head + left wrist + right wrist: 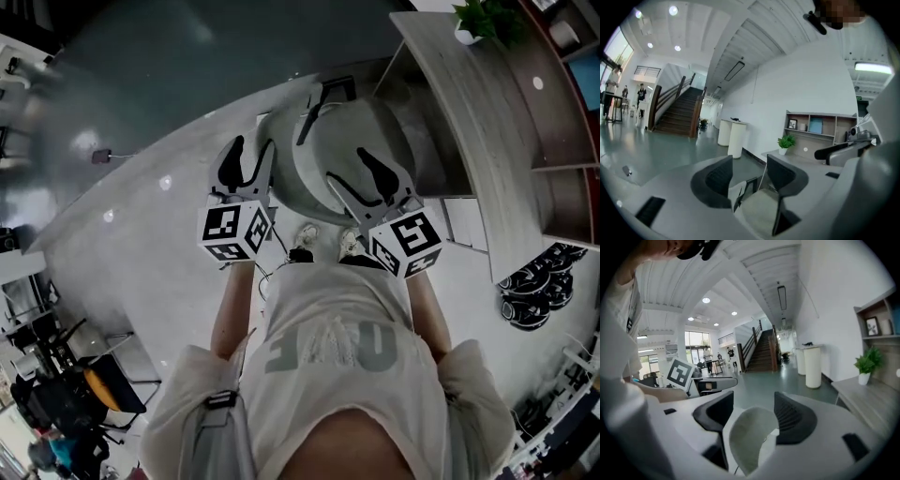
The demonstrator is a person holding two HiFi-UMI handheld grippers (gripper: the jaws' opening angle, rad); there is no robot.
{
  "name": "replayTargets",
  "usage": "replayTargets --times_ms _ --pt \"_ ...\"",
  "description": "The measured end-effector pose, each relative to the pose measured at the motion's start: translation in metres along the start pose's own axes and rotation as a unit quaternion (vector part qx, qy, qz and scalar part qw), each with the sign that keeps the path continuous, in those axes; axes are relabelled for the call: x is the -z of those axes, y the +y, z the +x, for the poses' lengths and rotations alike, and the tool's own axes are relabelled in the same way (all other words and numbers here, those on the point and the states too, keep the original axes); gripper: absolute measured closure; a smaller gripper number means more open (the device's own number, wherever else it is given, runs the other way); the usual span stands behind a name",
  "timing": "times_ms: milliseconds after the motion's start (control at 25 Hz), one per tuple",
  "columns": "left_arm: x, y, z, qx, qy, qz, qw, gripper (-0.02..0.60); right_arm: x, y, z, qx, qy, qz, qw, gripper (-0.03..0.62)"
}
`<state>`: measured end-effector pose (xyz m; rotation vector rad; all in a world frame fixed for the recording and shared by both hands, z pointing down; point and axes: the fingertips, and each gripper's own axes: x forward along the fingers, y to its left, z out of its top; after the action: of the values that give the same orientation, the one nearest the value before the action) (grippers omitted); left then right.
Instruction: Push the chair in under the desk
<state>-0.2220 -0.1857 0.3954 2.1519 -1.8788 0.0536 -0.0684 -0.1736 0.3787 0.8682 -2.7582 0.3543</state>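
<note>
Head view: we look steeply down past our shoulders onto left gripper [251,155], right gripper [345,165], chair [352,131], desk [469,103]. Gripper views: we ride low behind jaws, near level, chair close ahead. Both share plant [786,140], staircase [677,112] beyond. All three show chair.

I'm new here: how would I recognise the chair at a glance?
Find the long wooden desk with the potted plant on it. Beside it, directly before the person, stands the chair: a pale grey rounded shell, unlike the straight-edged wooden desk and shelves.

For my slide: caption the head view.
Open left tool and open right tool hover over grey chair near desk.
</note>
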Motion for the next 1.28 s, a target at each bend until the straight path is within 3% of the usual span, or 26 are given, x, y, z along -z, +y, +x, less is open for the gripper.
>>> replayTargets --times_ms 240,440,560,800,1000,1280 --pt "0.079 0.046 0.007 -0.017 0.091 -0.059 0.9939 0.351 0.075 0.058 0.05 -0.074 0.106 0.007 0.992 0.335" --pt "0.136 0.062 0.02 -0.017 0.147 -0.112 0.9826 0.353 0.147 0.088 0.084 -0.082 0.192 0.023 0.978 0.335" --pt "0.16 0.065 0.031 -0.01 0.179 -0.119 0.9765 0.354 0.178 0.095 0.101 -0.064 0.229 0.021 0.971 0.335" --pt "0.186 0.072 0.048 0.014 0.22 -0.126 0.9671 0.357 0.219 0.091 0.133 -0.028 0.265 0.031 0.963 0.336" --pt "0.196 0.066 0.053 0.024 0.238 -0.134 0.9616 0.387 0.24 0.088 0.141 -0.045 0.292 0.023 0.955 0.343" --pt "0.201 0.073 0.053 -0.014 0.233 -0.14 0.9624 0.442 0.249 0.095 0.147 -0.073 0.28 0.021 0.957 0.424"
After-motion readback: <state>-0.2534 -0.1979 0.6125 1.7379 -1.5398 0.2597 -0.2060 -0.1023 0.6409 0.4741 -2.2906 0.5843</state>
